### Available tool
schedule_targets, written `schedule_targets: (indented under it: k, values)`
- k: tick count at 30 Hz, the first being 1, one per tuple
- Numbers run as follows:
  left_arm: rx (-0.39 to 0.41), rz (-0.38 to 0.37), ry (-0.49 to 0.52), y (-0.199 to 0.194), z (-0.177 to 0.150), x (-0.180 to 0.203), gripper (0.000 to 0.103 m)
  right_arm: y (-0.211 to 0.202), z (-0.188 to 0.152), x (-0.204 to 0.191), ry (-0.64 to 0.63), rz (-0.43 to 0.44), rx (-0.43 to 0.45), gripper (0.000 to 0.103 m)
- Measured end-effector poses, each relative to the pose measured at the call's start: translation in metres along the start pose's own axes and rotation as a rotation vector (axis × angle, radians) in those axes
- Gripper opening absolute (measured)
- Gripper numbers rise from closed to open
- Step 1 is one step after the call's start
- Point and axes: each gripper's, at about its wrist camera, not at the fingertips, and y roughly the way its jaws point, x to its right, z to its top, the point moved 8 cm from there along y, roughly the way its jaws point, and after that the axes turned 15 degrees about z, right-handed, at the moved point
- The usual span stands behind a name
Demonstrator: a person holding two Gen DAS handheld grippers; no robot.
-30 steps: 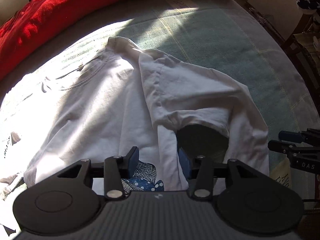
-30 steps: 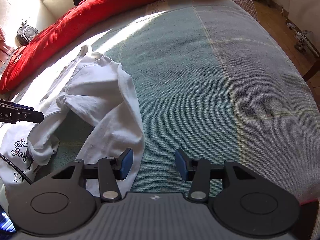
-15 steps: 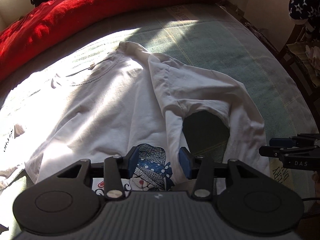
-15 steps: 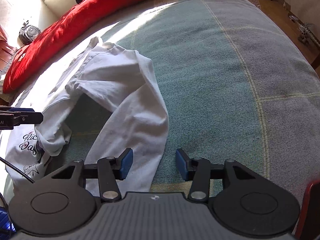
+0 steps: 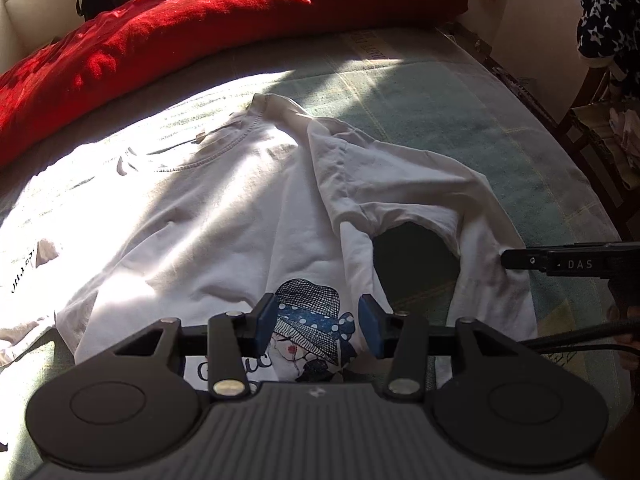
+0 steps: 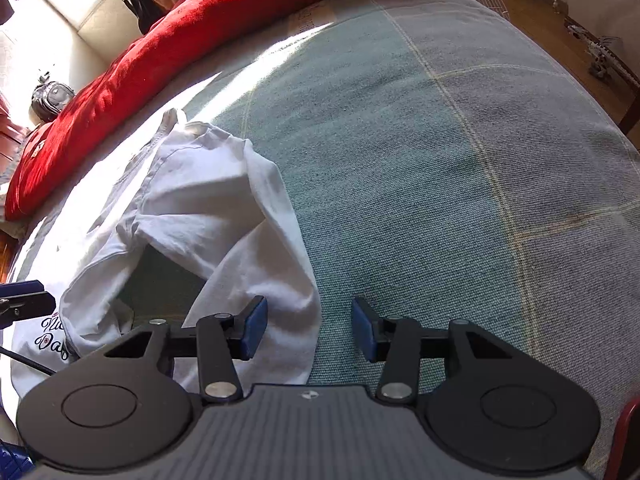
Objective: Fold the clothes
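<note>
The left black two-finger gripper with blue pads (image 5: 317, 328) points steeply downward, its jaws parted with nothing between the pads — they hang in the air, gripping nothing. The right black gripper with matching blue pads (image 6: 309, 330) is tilted down as well, jaws likewise apart and empty. Seen from the left wrist view, the right gripper's dark fingers (image 5: 520, 259) reach in from the right edge (only their tips show).

Shirt (image 5: 224, 216) on bed (image 5: 460, 120), blanket (image 5: 224, 8) behind it
</note>
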Motion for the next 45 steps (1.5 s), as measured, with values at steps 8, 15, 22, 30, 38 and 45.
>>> schedule_targets:
  k: [8,15,22,30,38,45]
  values:
    - [-0.006,0.001,-0.034,0.005,-0.001,-0.01,0.046,0.008,0.016,-0.017,-0.147,-0.013,-0.068,0.004]
    - [-0.008,0.002,-0.083,0.004,0.005,-0.023,0.046,-0.022,0.074,-0.002,-0.316,-0.199,-0.038,0.004]
    - [0.002,0.01,-0.125,0.01,0.015,-0.032,0.046,-0.032,0.127,0.029,-0.359,-0.292,-0.032,0.003]
    - [0.034,-0.009,-0.11,0.017,0.031,-0.029,0.046,-0.015,0.156,0.051,-0.39,-0.346,-0.082,0.003]
    - [0.045,-0.038,-0.095,0.025,0.039,-0.026,0.046,-0.015,0.171,0.085,-0.28,-0.402,-0.126,0.005]
    - [0.066,-0.049,-0.111,0.033,0.048,-0.03,0.046,-0.041,0.175,0.028,-0.294,-0.17,-0.042,0.028]
